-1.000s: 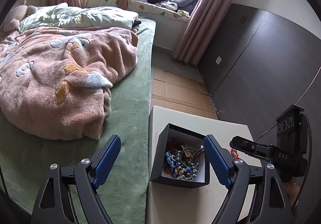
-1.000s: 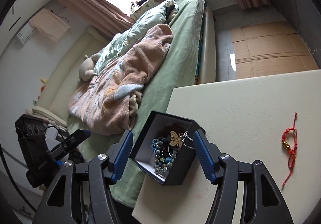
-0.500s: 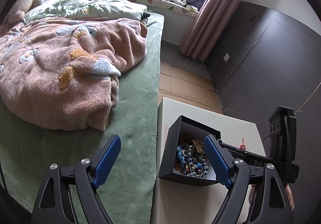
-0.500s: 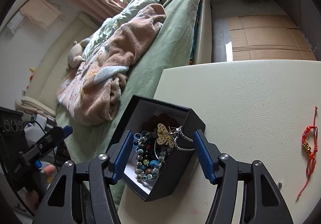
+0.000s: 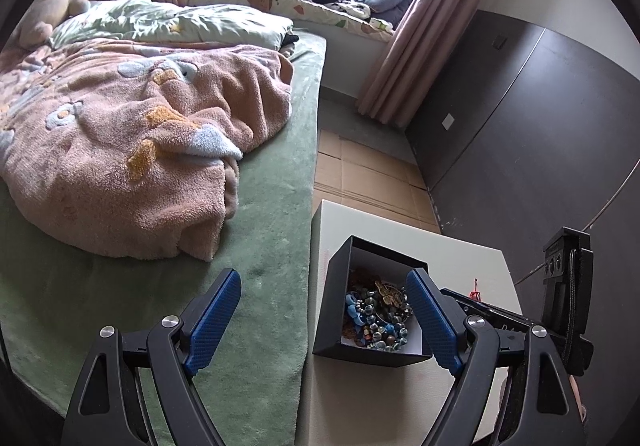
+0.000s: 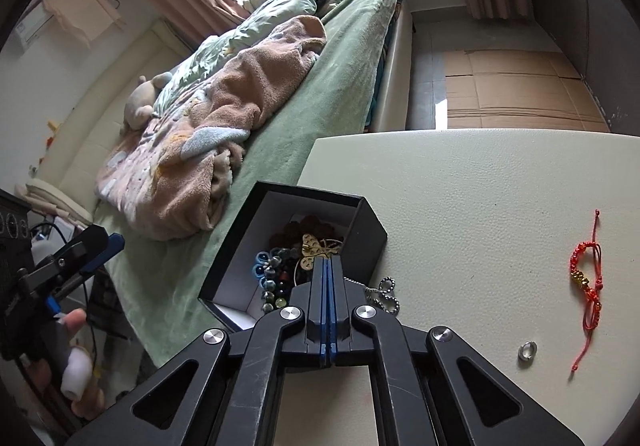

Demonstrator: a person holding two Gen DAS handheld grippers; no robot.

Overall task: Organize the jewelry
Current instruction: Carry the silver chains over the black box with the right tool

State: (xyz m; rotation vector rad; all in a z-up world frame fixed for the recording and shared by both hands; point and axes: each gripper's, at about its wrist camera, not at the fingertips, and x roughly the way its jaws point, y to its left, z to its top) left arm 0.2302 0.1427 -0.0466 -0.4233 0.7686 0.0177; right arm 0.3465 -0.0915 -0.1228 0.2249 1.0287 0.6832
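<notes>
A black open box full of beaded jewelry stands at the left corner of the cream table. My right gripper is shut over the box's right wall, its tips pinched at the lower edge of a gold butterfly pendant. The pendant's silver ball chain trails from under the fingers onto the table. A red cord bracelet and a small silver ring lie to the right. My left gripper hangs open above the box, nothing between its pads.
A bed with a green cover and a crumpled pink blanket runs along the table's left edge. Cardboard sheets cover the floor beyond the table, beside a dark wall panel. A hand holds the left gripper.
The right jaws went from wide on either side of the box to shut at the butterfly pendant, and the ball chain now lies looped on the table. The left gripper stayed open.
</notes>
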